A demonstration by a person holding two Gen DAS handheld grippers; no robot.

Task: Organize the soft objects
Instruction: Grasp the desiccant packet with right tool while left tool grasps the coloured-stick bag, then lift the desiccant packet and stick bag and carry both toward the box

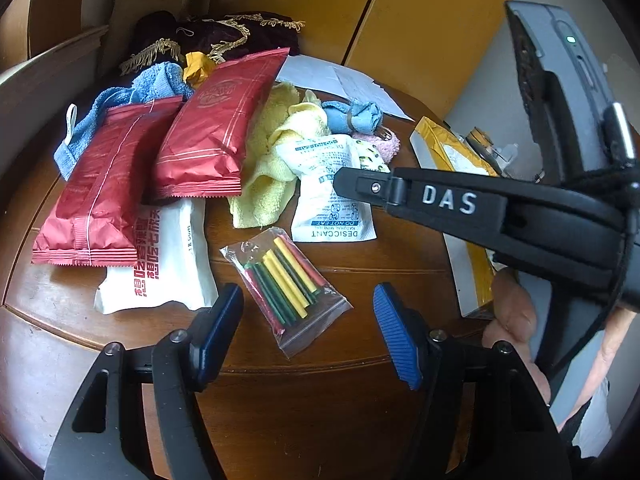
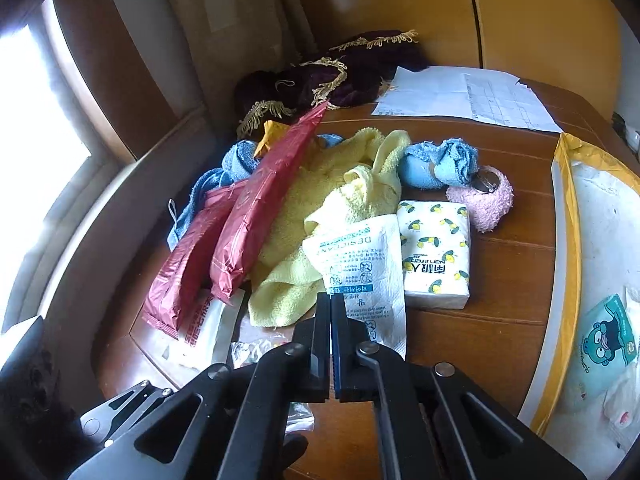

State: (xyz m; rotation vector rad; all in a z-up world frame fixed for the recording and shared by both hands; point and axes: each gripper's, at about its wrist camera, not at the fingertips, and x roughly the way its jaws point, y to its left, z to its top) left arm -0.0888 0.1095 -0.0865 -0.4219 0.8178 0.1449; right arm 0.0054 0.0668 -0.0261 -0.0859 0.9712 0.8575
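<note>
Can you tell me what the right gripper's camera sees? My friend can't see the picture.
The right gripper is shut, its tips just over a white desiccant packet on a wooden table. Behind it lie a yellow towel, two red packets and a lemon-print tissue pack.
</note>
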